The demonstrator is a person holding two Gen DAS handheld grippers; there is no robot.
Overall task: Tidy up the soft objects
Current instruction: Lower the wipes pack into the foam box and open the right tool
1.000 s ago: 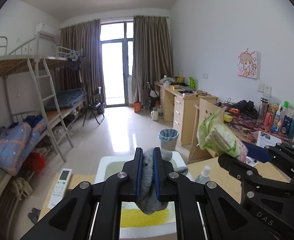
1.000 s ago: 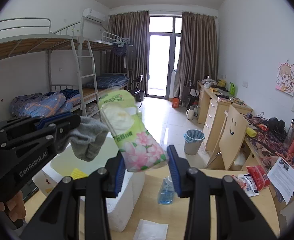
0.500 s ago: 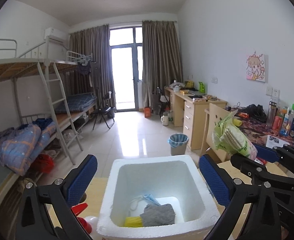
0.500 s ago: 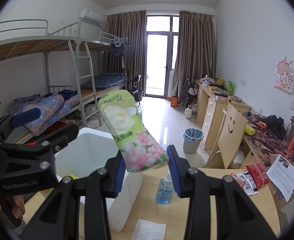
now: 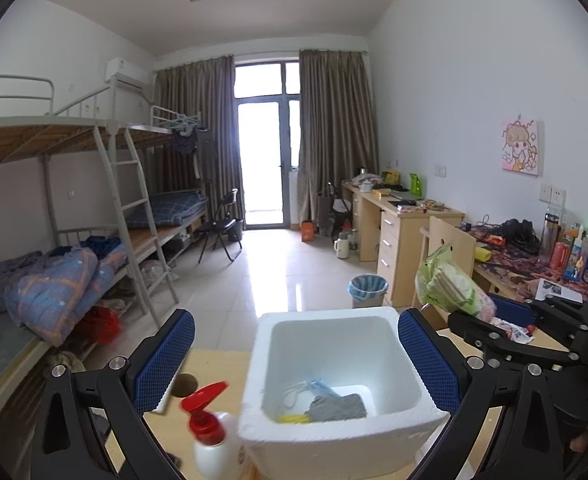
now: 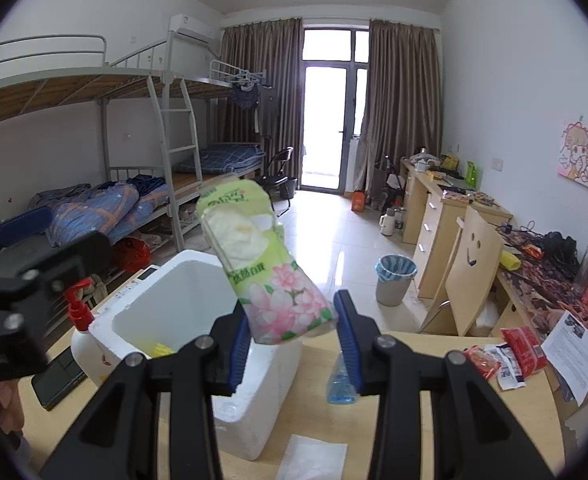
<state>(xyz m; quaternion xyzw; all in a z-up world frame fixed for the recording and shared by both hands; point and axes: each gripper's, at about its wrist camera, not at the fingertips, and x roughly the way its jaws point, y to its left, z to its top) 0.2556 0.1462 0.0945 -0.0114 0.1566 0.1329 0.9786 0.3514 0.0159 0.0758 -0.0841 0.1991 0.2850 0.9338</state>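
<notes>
Right hand-held gripper (image 6: 291, 338) pinches tissue pack (image 6: 267, 264) by its bottom end, above foam box (image 5: 334, 384); left hand-held gripper (image 5: 294, 354) spread, empty. Pack looks top-heavy, may tip and miss.

Black tongs (image 5: 296, 354), blue textured pads (image 5: 165, 354), silver screws.

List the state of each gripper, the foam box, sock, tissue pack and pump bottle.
Left gripper: open, empty.
Right gripper: shut on tissue pack.
Tissue pack: held in the air, tilted.
Foam box: lidless, upright.
Sock: lying inside the box.
Pump bottle: upright beside the box.
</notes>
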